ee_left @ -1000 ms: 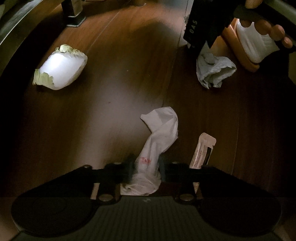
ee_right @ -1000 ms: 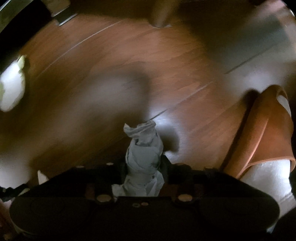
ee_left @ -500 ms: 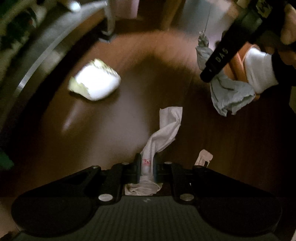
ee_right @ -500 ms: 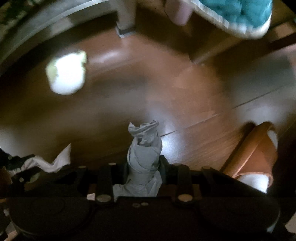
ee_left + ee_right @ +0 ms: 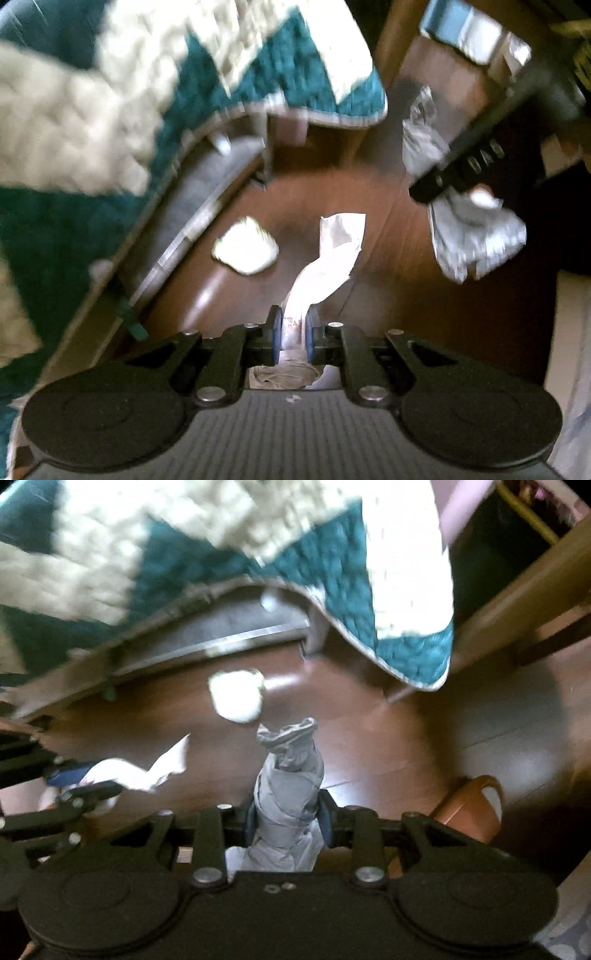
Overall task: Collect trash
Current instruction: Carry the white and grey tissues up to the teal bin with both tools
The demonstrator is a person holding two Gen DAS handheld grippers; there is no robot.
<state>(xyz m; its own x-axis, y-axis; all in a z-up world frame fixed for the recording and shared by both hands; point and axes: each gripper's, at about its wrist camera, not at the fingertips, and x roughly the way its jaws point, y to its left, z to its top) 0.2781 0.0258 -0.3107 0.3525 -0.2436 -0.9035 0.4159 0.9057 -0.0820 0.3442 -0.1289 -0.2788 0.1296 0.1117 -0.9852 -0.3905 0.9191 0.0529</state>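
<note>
The left gripper (image 5: 293,328) is clamped on a white wrapper (image 5: 325,258), a thin crinkled strip with faint red print that twists upward from between the blue-padded fingers (image 5: 275,330) and fans out flat at its top. The right gripper (image 5: 288,812) is clamped on a grey wad (image 5: 290,775), soft paper squeezed into a creased column with a ruffled, open top; in the left view the same wad (image 5: 476,240) hangs as a rumpled bundle below that black tool. Both pieces are held up off the glossy brown wood floor (image 5: 388,746), whose planks show pale glare. Farther out on the floor lies a rounded white scrap (image 5: 245,251) with yellow-green edges, blurred, just in front of a grey bed frame (image 5: 229,627) with a bright metal strip. A quilted teal and cream blanket (image 5: 369,602) with a pale bound edge drapes over the frame's corner. An orange slipper (image 5: 476,812) sits on the floor at the right.
</note>
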